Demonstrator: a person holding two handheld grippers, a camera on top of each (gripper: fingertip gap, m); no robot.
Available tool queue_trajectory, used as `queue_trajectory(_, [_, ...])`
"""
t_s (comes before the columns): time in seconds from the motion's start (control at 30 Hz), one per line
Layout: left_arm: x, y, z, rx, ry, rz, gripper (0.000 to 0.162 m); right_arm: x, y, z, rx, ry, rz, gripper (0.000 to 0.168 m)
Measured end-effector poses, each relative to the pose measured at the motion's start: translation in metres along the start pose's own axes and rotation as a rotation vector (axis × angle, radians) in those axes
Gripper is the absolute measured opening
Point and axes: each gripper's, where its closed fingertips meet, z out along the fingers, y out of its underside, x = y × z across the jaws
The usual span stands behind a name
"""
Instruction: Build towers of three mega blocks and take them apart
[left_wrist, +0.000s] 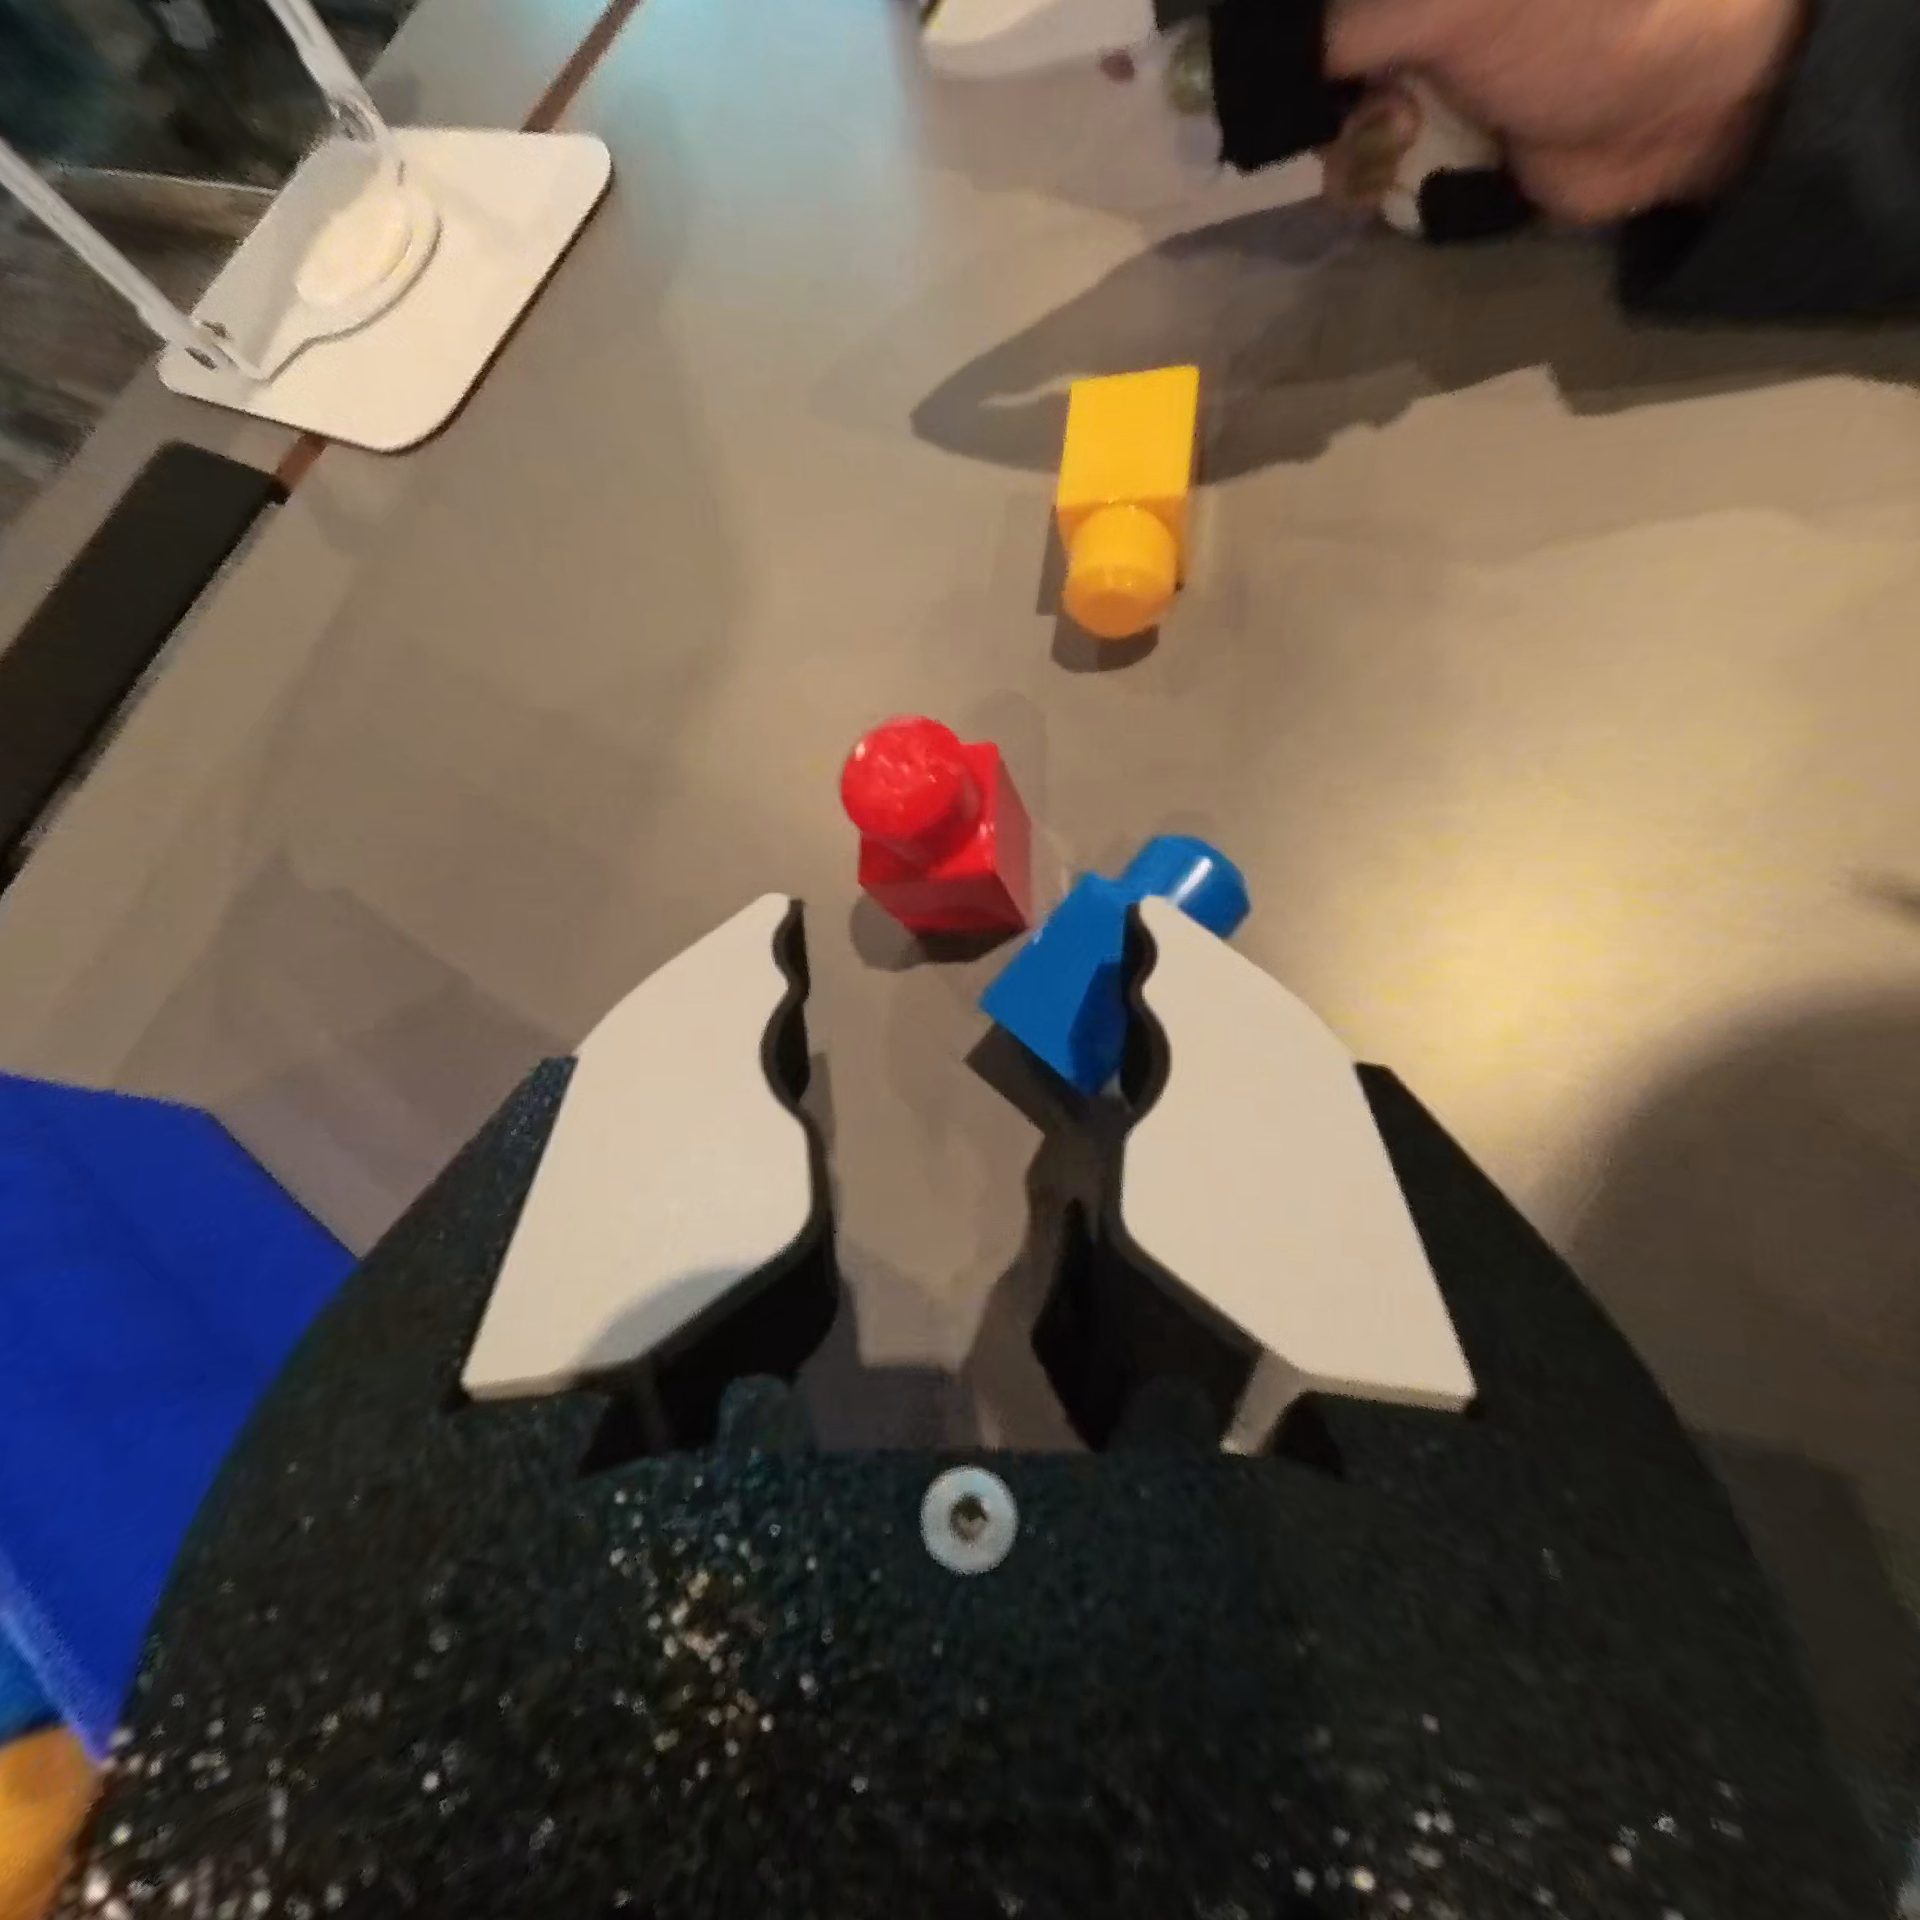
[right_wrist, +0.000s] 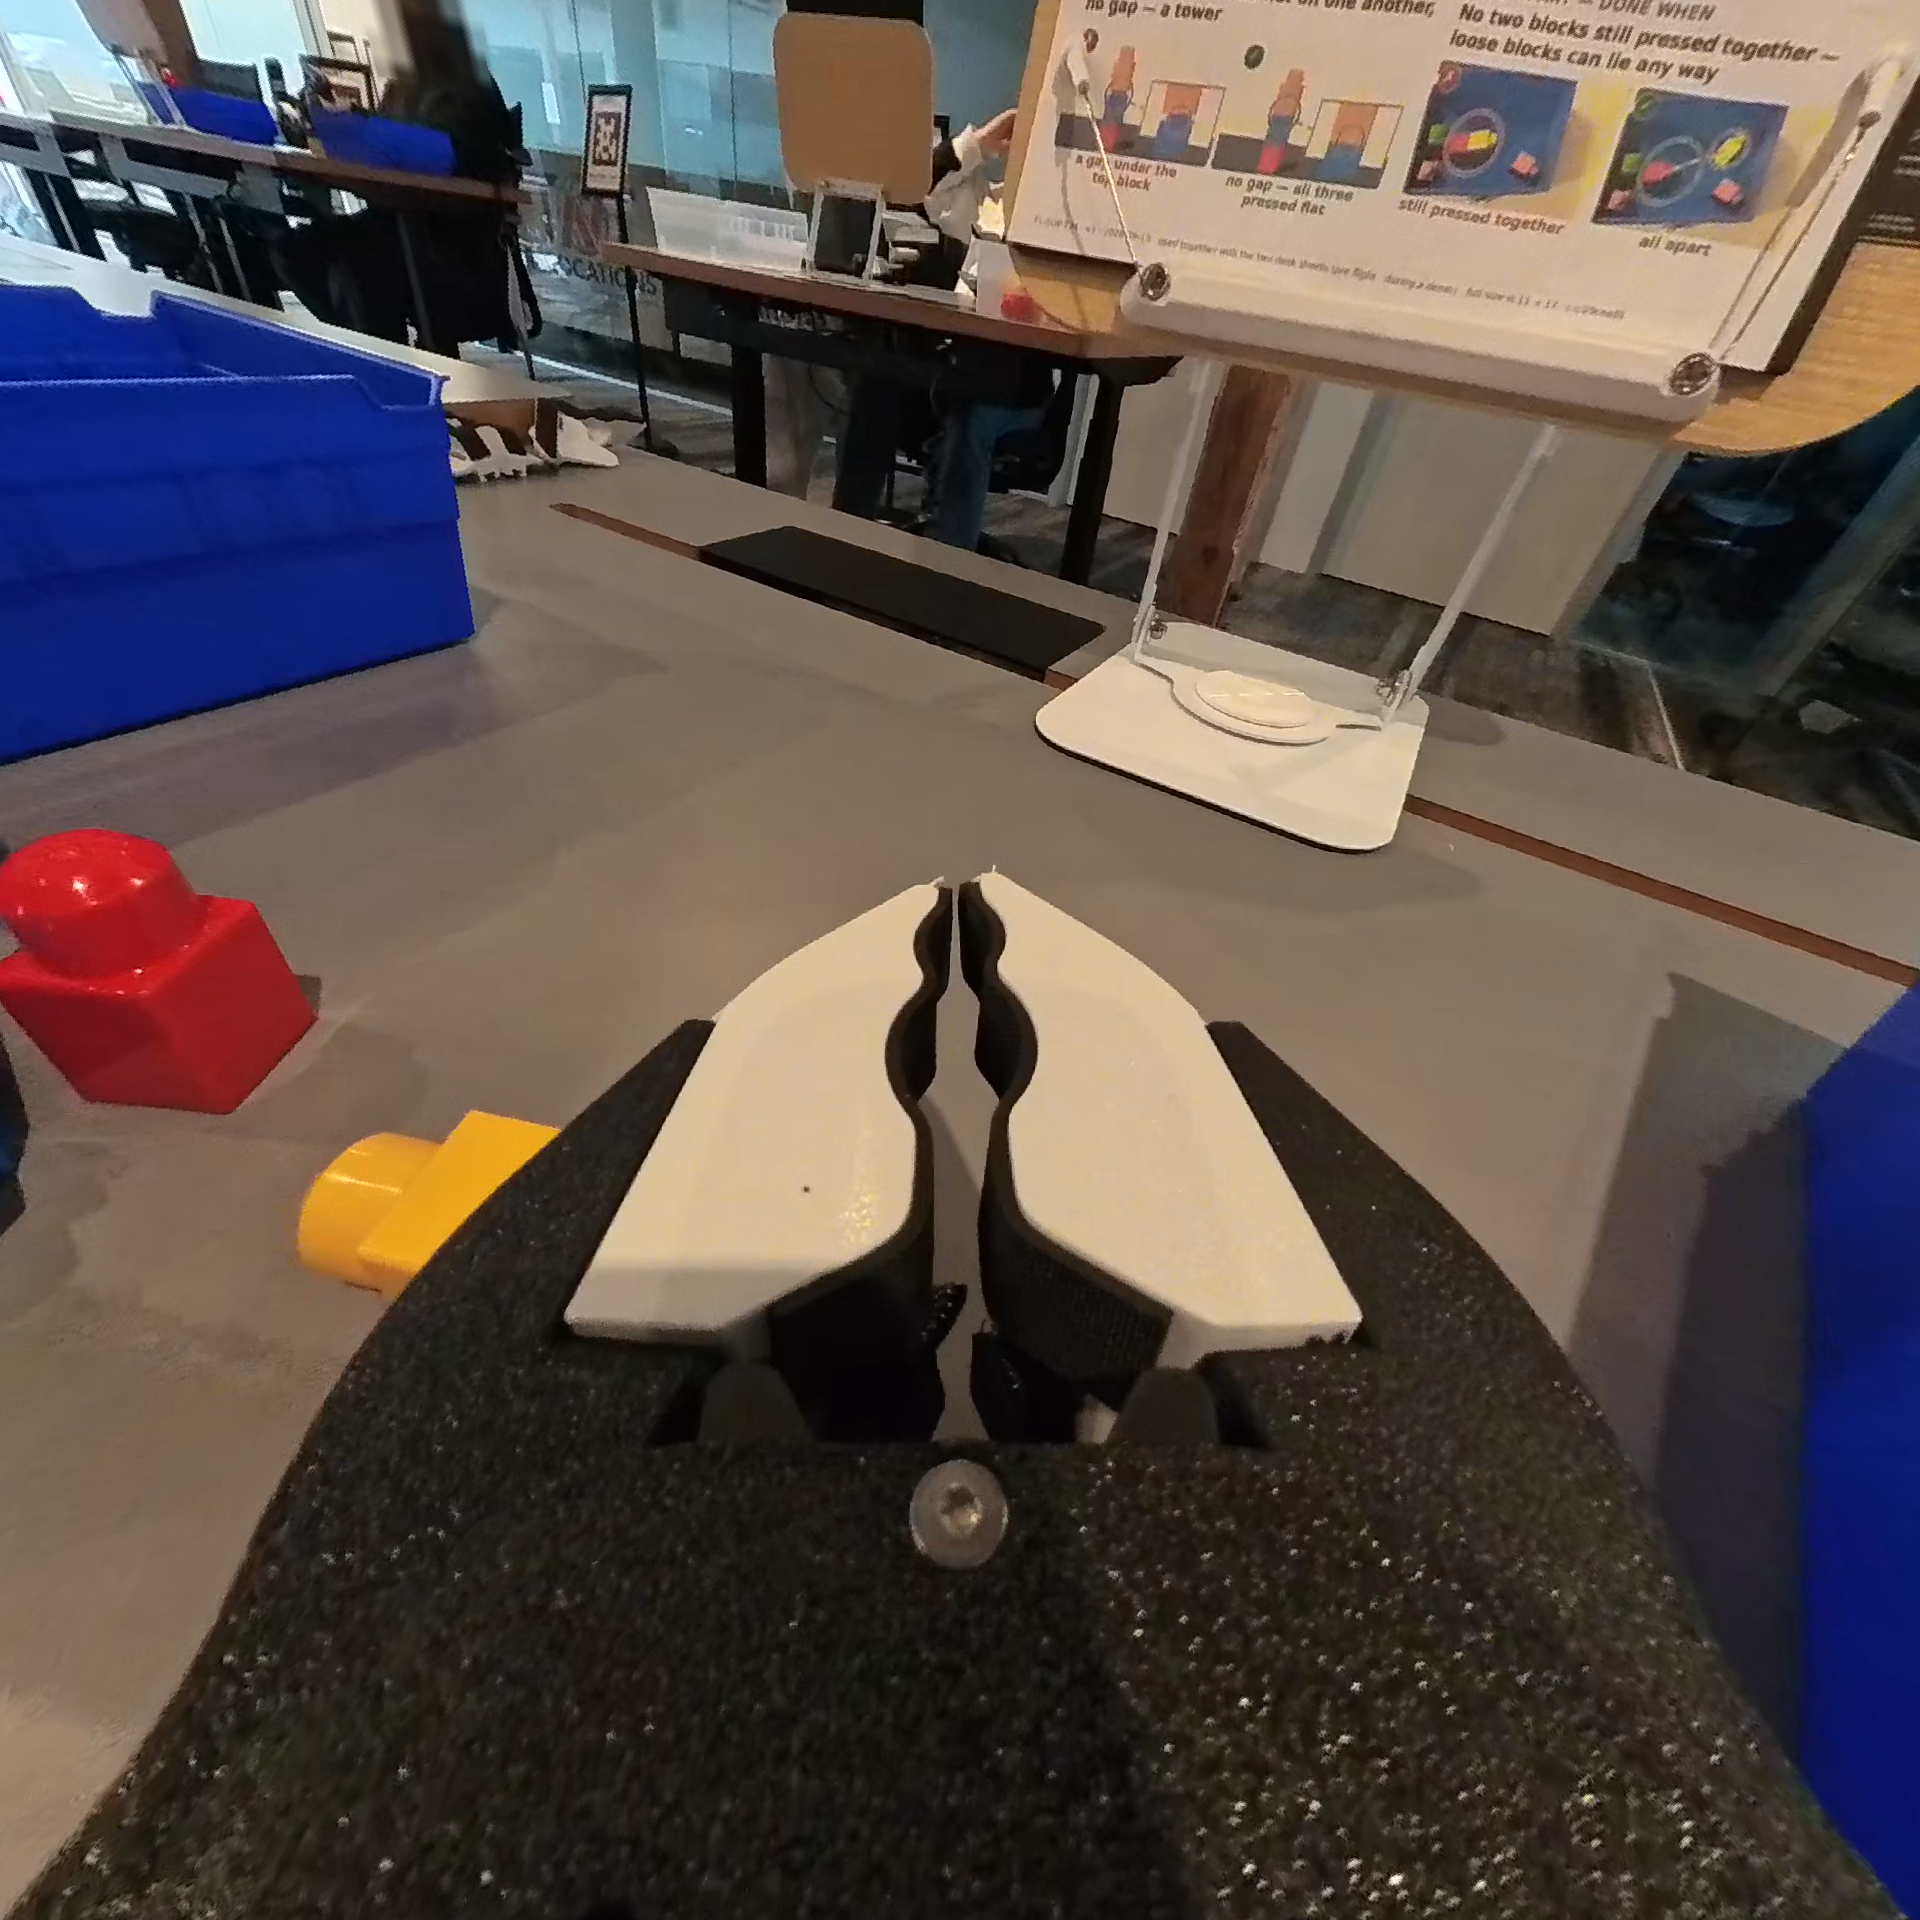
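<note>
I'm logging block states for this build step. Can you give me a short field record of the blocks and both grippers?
red block: upright, stud up, loose on table
blue block: tipped, beside left gripper's right finger
yellow block: on its side, apart from the others
left gripper: jaws open, empty
right gripper: jaws shut, empty
tower: none built

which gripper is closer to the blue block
Left. The left gripper is open right at the blue block, one finger over it. The right gripper is shut beside the yellow block.

Grey table (right_wrist: 727, 748) — desks (right_wrist: 883, 301), glass walls (right_wrist: 644, 156) behind.
</note>
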Motion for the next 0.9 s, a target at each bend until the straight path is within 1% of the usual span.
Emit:
queue_trajectory(0.07, [-0.008, -0.006, 0.006, 0.015, 0.037, -0.060, 0.057, -0.001, 0.000, 0.000, 0.000, -0.003, -0.006, 0.001])
queue_trajectory(0.13, [-0.013, -0.006, 0.014, -0.017, 0.063, -0.080, 0.057, -0.002, 0.000, 0.000, 0.000, -0.007, -0.012, 0.001])
queue_trajectory(0.27, [-0.014, 0.004, 0.031, -0.131, 0.070, -0.046, 0.056, -0.006, -0.003, -0.001, 0.025, -0.037, -0.007, 0.002])
queue_trajectory(0.4, [-0.011, 0.009, 0.039, -0.188, 0.077, -0.029, 0.046, -0.010, -0.014, -0.006, 0.072, -0.081, -0.021, 0.006])
queue_trajectory(0.47, [-0.011, 0.009, 0.040, -0.183, 0.070, 0.005, 0.039, -0.014, -0.023, -0.011, 0.108, -0.110, -0.060, 0.008])
queue_trajectory(0.53, [-0.010, 0.007, 0.040, -0.179, 0.069, 0.039, 0.032, -0.027, -0.032, -0.016, 0.152, -0.187, -0.097, 0.011])
queue_trajectory(0.6, [-0.007, 0.005, 0.041, -0.172, 0.083, 0.078, 0.032, -0.037, -0.035, -0.020, 0.167, -0.236, -0.130, 0.013])
queue_trajectory(0.67, [-0.001, 0.003, 0.042, -0.178, 0.119, 0.104, 0.031, -0.042, -0.036, -0.021, 0.176, -0.247, -0.164, 0.013])
queue_trajectory(0.8, [0.008, -0.004, 0.047, -0.167, 0.202, 0.119, 0.032, -0.046, -0.036, -0.022, 0.181, -0.269, -0.158, 0.012])
queue_trajectory(0.9, [0.008, -0.010, 0.048, -0.145, 0.201, 0.128, 0.031, -0.049, -0.036, -0.024, 0.177, -0.307, -0.156, 0.012])
